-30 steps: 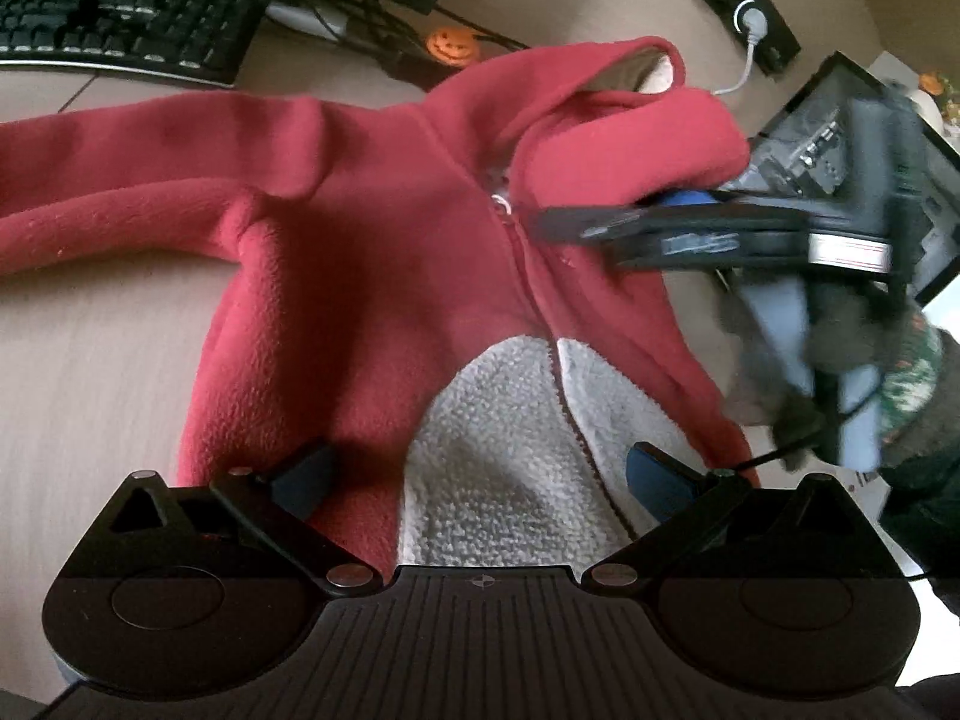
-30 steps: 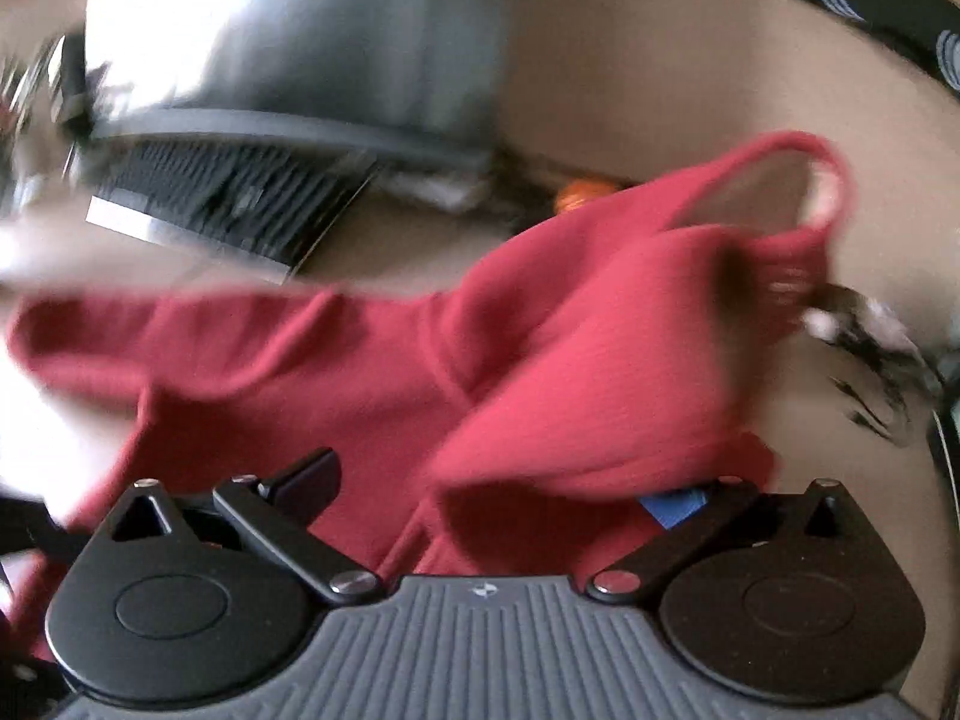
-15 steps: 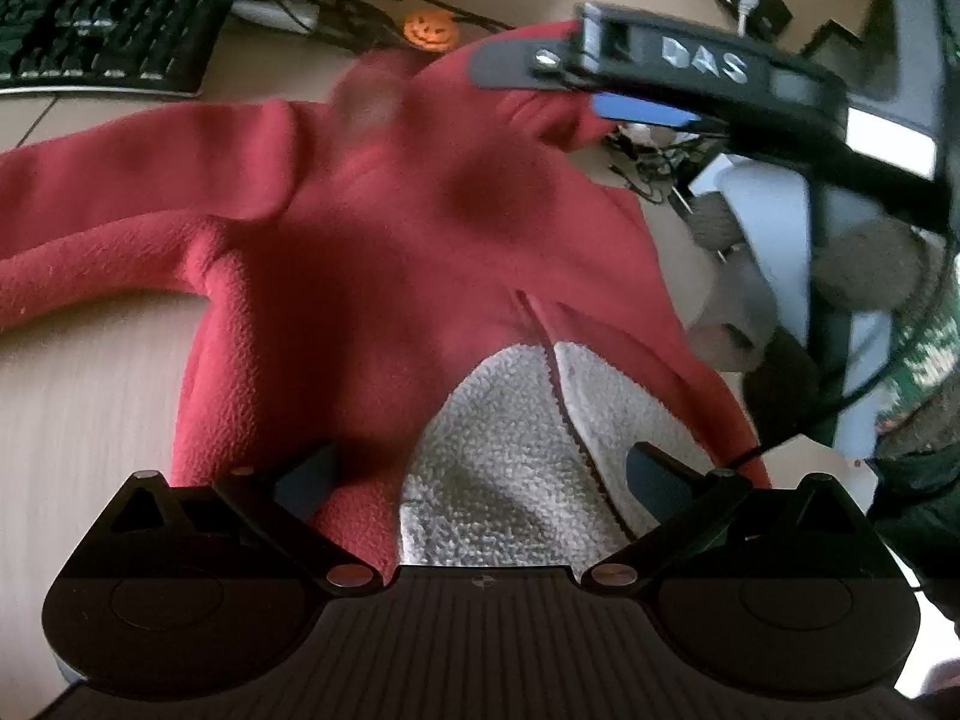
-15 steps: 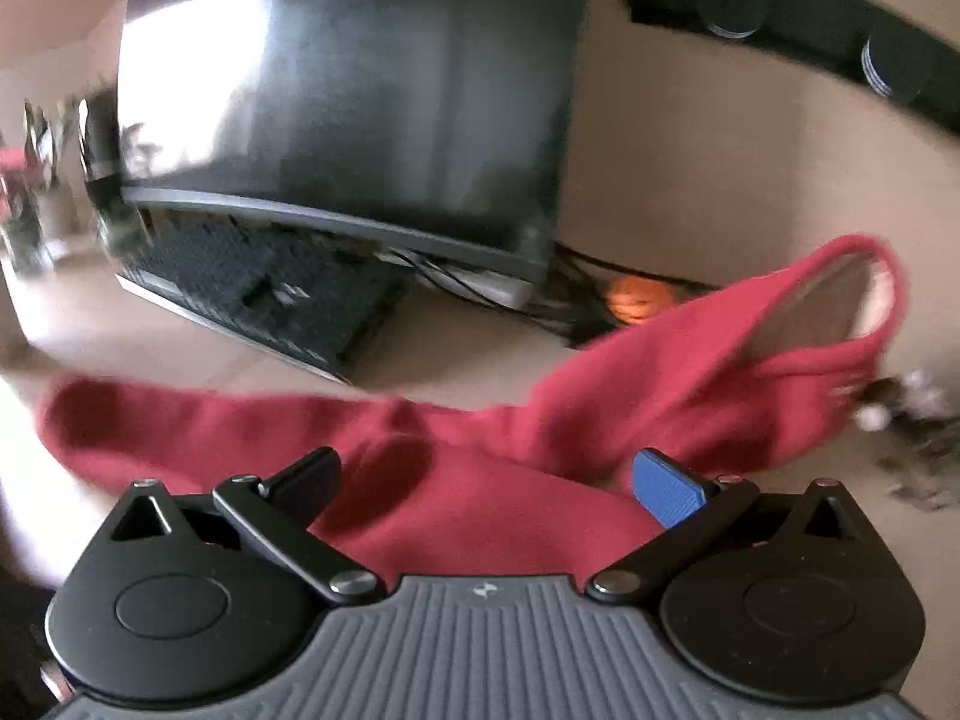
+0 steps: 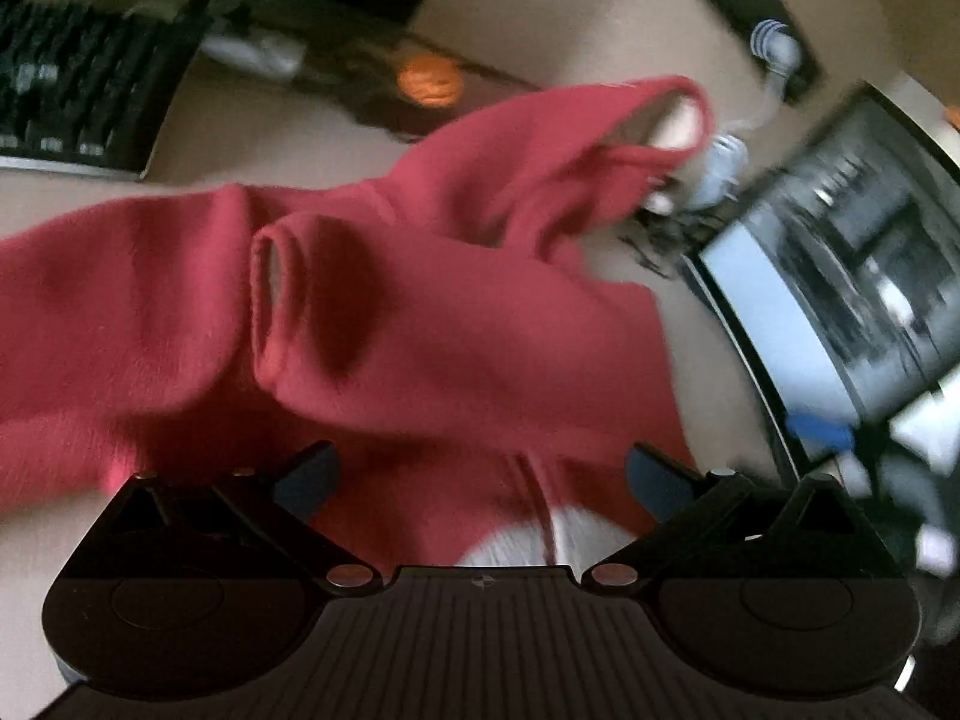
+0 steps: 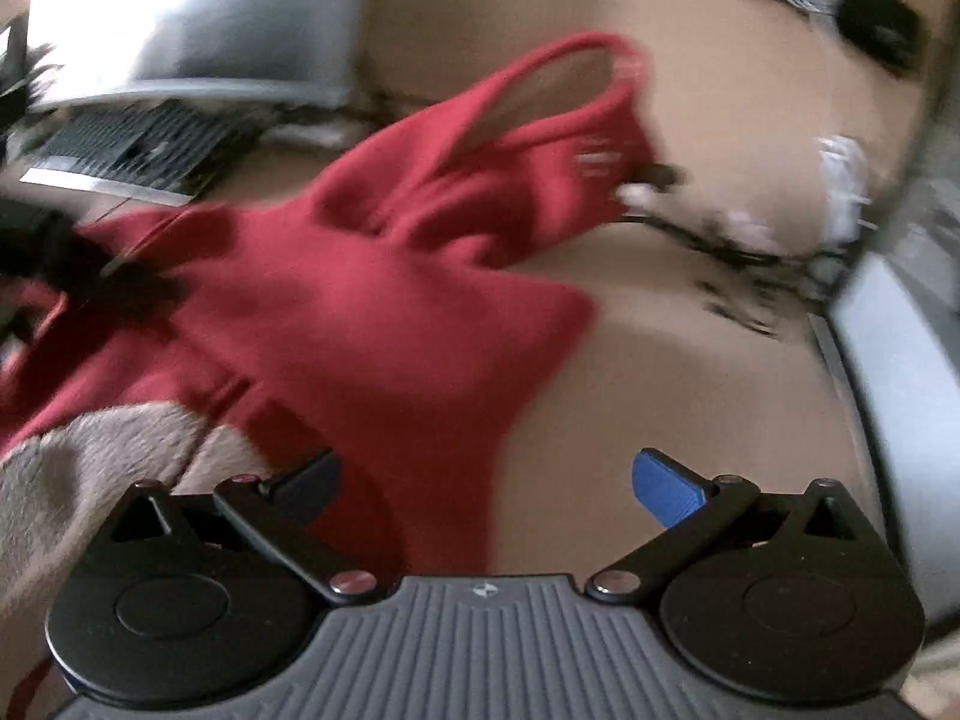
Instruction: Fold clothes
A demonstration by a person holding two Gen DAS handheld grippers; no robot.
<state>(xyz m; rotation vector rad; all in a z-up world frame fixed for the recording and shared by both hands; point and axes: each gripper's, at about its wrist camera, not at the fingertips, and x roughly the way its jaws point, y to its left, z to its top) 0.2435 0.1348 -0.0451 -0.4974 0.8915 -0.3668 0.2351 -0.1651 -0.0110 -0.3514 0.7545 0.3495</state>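
Observation:
A red fleece hooded suit (image 5: pixel 456 348) with a white fleece belly (image 5: pixel 576 534) lies on the beige table. One sleeve is folded across the chest, its cuff (image 5: pixel 270 300) lying at the left of centre. The hood (image 5: pixel 648 114) points away from me. My left gripper (image 5: pixel 480 474) stands open just above the lower chest, holding nothing. In the right wrist view the same suit (image 6: pixel 360 312) fills the left half, hood (image 6: pixel 564 96) at the top, belly (image 6: pixel 90 456) at lower left. My right gripper (image 6: pixel 486 480) is open over the suit's right edge, its blue pad (image 6: pixel 666 486) above bare table.
A black keyboard (image 5: pixel 78 90) and a monitor (image 6: pixel 180 18) stand at the back left. A small orange pumpkin (image 5: pixel 429 78) and tangled cables (image 6: pixel 732 252) lie behind the hood. A computer case (image 5: pixel 840 276) stands at the right. Both views are motion-blurred.
The right gripper carried the sleeve across the chest, let it go and drew back to the right. The sleeve now lies folded over the front. The left gripper shifted forward over the suit.

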